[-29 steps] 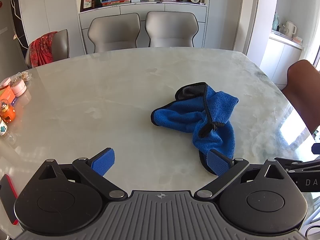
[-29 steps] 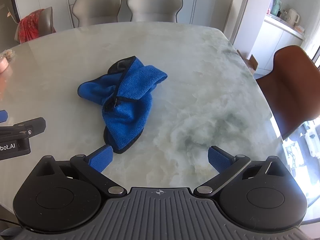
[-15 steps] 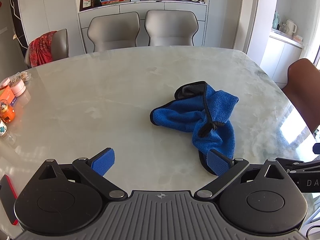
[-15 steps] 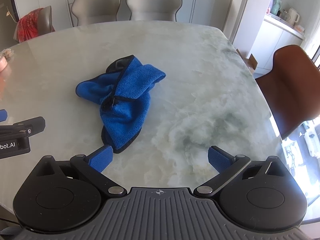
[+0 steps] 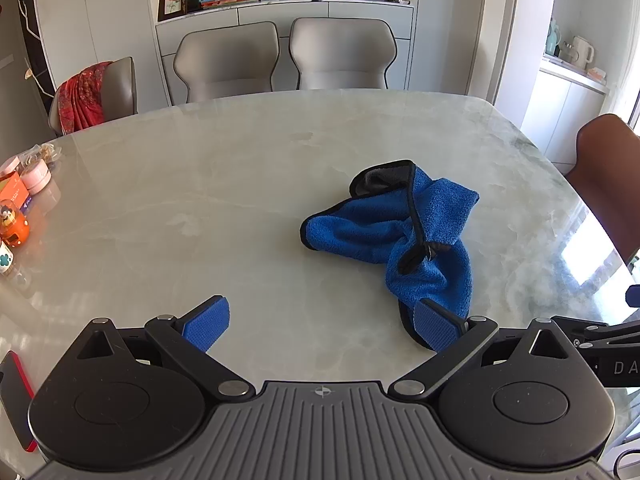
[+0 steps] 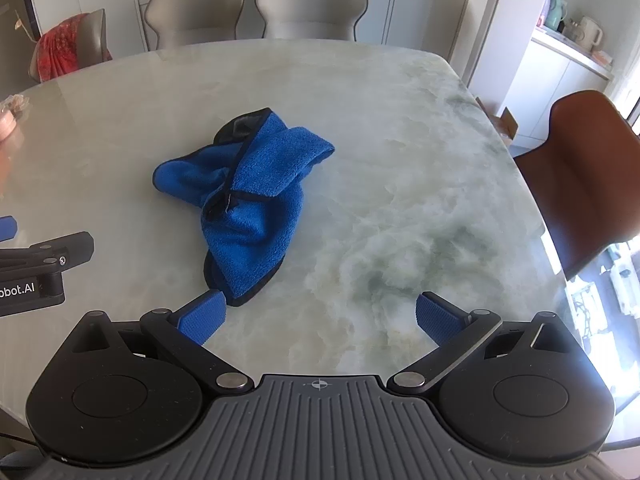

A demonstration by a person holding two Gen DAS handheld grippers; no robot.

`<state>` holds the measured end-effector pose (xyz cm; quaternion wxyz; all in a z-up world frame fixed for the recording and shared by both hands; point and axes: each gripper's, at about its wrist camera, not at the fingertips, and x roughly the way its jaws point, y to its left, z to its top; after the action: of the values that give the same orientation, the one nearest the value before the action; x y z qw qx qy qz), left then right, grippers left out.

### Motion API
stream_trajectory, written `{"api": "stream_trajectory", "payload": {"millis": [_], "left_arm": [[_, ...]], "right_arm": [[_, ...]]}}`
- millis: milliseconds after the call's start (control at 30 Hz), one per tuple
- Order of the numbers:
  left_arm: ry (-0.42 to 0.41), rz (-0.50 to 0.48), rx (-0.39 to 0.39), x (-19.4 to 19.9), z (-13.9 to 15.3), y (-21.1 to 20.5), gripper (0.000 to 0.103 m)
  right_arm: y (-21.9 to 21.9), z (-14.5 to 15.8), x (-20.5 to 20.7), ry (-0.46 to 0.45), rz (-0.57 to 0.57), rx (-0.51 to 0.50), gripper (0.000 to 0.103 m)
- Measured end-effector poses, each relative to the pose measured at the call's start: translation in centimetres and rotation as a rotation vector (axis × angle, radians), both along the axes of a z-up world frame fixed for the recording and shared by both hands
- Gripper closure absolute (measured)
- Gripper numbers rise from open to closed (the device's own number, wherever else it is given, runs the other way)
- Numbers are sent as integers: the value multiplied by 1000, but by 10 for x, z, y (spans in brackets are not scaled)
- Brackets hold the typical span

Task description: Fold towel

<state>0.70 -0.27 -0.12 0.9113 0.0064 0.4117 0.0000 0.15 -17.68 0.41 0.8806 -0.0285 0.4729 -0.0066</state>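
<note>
A blue towel (image 5: 404, 232) with black edging lies crumpled on the pale marble table (image 5: 200, 184). It also shows in the right wrist view (image 6: 252, 204). My left gripper (image 5: 322, 326) is open and empty, just in front of the towel, its right finger pad next to the towel's near end. My right gripper (image 6: 322, 318) is open and empty, to the right of the towel's near end, its left pad close to the hem. Part of the left gripper shows at the left edge of the right wrist view.
Two grey chairs (image 5: 280, 60) stand at the far side, one with a red cloth (image 5: 82, 96) at the far left. A brown chair (image 6: 584, 168) is at the right. Small jars and an orange toy (image 5: 14, 224) sit at the left edge. A red phone (image 5: 16, 396) lies near left.
Both grippers have crept slightly forward toward the towel. The towel has not moved. Both stay open.
</note>
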Motion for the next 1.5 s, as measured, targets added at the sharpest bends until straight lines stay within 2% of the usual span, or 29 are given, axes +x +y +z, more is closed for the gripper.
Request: {"api": "stream_trajectory", "payload": {"millis": [733,933,1133,1267,1367,1433,1467,1500], "left_arm": [[26,-12,-4,16,-6,5,2],[35,-19,-3,27,-8,7,2],[41,-45,18,41,-10,9,2],[39,-68,22,53,-12,12,2],[36,-73,20,61,-13,19,2],[35,-67,13,66,-13,26,2],[33,-60,8,68,-14,30,2],[33,-52,4,70,-14,33,2]], "right_arm": [[1,-9,17,31,9,5,0],[-4,-7,28,4,43,65,1],[-15,-8,45,4,19,139,1],[-17,-10,56,-22,45,156,2],[-13,-8,63,-89,111,157,8],[-5,-10,68,-151,198,154,20],[-1,-13,72,-158,243,145,23],[5,-17,75,-155,286,124,32]]}}
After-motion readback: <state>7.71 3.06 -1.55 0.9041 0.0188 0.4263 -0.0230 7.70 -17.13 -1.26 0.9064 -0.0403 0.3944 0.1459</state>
